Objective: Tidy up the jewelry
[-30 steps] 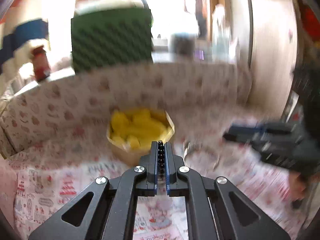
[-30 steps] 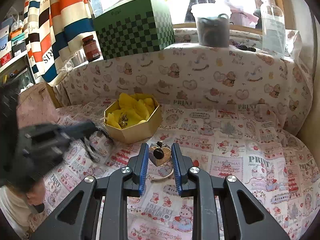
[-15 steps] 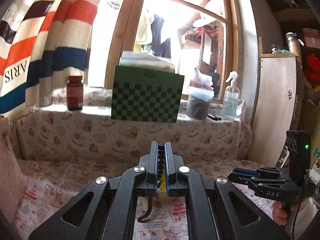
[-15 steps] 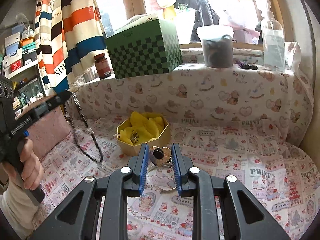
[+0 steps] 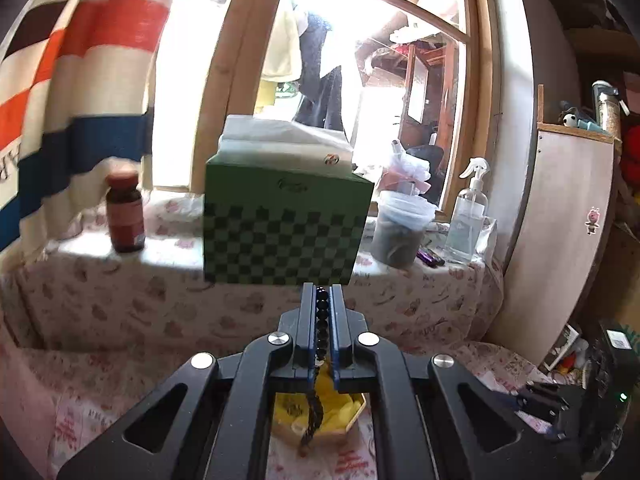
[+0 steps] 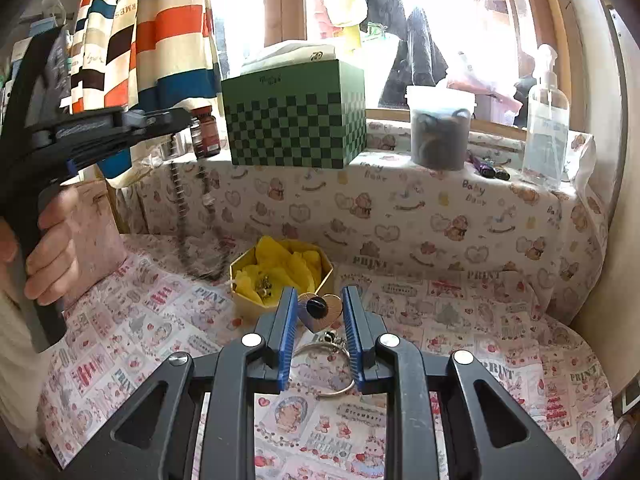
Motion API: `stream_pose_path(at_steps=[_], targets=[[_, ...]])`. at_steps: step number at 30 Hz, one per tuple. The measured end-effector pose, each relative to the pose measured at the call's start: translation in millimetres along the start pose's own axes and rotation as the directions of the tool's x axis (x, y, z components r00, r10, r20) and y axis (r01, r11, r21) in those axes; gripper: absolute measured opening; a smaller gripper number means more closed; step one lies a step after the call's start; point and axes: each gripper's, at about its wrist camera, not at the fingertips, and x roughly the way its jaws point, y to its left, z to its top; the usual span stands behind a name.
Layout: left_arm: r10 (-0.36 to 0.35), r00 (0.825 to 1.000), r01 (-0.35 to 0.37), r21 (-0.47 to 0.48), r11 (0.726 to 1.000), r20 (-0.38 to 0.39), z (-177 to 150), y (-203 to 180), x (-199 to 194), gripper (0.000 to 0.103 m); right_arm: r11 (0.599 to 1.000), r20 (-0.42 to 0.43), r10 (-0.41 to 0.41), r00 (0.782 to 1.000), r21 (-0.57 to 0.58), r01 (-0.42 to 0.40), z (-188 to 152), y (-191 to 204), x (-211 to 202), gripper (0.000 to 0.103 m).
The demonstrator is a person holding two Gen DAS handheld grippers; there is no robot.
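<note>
Black bead necklace (image 5: 321, 320) dangles, clamped in left tool (image 5: 322, 300); right tool (image 6: 319, 304) grips gold heart pendant (image 6: 320, 307).

Lighting: strong daylight through the wooden-framed window (image 5: 320, 60), panes blown out to white glare. Sill items backlit. Left wrist view: striped orange, blue and cream curtain (image 5: 80, 80) motion-blurred. Both views: fisheye bending, dark vignetted corners.

Necklace (image 6: 188, 216) blurred, perhaps beaded
</note>
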Motion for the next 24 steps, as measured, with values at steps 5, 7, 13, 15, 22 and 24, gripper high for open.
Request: stream_pose_path(at_steps=[5, 7, 13, 15, 22, 24], targets=[[0.052, 0.998, -0.05, 0.049, 0.998, -0.038, -1, -10, 34, 0.005, 1.0, 0.016, 0.01, 1.0, 0.024, -0.01, 14, -2, 1, 0.025], [0.066, 0.993, -0.062, 0.051, 0.997, -0.097, -10, -9, 52, 0.005, 0.999, 0.021, 0.021, 1.0, 0.046, -0.021, 23, -6, 3, 0.025], [0.062, 0.975, -0.06, 0.013, 0.998, -0.213, -37, 0, 91, 0.005, 0.996, 0.036, 0.034, 0.999, 0.086, -0.037, 48, -15, 11, 0.025], [0.051, 0.968, -0.052, 0.004, 0.999, -0.245, -42, 4, 99, 0.005, 0.995, 0.039, 0.037, 0.999, 0.088, -0.04, 52, -15, 15, 0.025], [-0.001, 0.942, -0.021, -0.062, 0.998, -0.335, -59, 21, 100, 0.005, 0.996, 0.011, 0.052, 0.999, 0.076, -0.053, 52, -9, 29, 0.025], [0.002, 0.943, -0.019, -0.048, 0.999, -0.333, -63, 21, 90, 0.013, 0.995, 0.001, 0.058, 0.998, 0.078, -0.058, 52, -7, 35, 0.025]])
